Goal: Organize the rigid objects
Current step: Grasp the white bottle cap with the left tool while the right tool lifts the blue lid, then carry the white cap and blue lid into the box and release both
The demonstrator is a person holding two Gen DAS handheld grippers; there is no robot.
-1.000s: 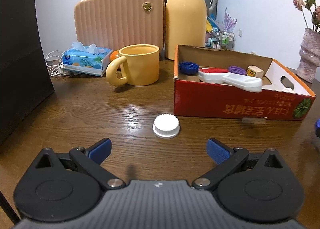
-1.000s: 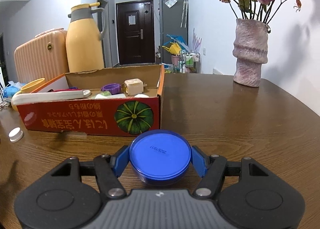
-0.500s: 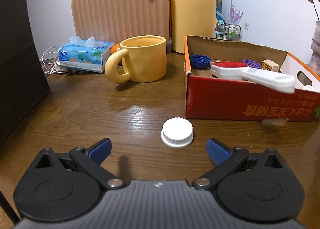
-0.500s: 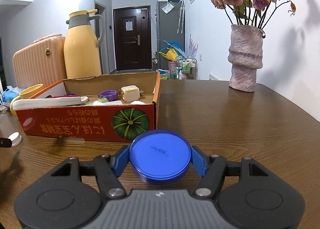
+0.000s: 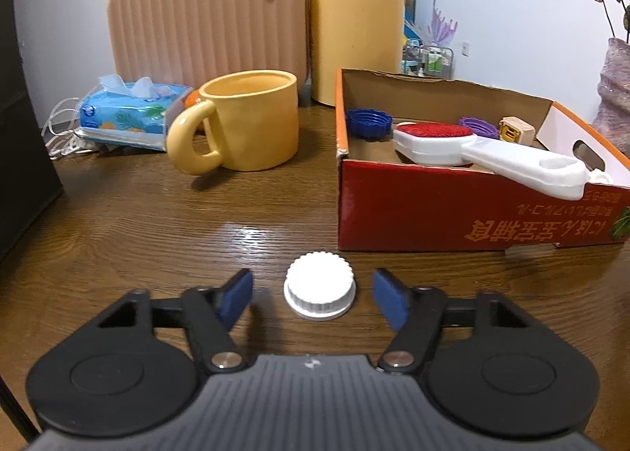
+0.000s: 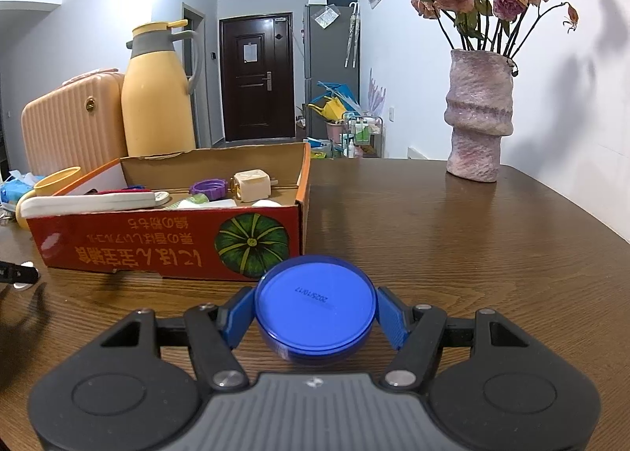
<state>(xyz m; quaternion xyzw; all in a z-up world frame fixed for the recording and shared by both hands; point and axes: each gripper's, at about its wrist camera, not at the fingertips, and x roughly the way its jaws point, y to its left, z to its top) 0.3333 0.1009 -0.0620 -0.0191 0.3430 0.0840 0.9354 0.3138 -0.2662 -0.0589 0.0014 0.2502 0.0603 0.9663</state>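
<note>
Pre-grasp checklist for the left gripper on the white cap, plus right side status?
1. White ribbed plastic cap sits between the left gripper fingers: ok.
2. Left fingers closing, not yet touching the cap, gaps on both sides: ok.
3. Cap rests flat on the brown wooden table, nothing crowding it: ok.
4. Right gripper shut on the round blue plastic lid: ok.
5. Red cardboard box open on top, with free floor space: ok.
6. White brush handle overhangs the box's front wall, may block drops there: not ok.

Left gripper (image 5: 313, 295) jaws closing
</note>
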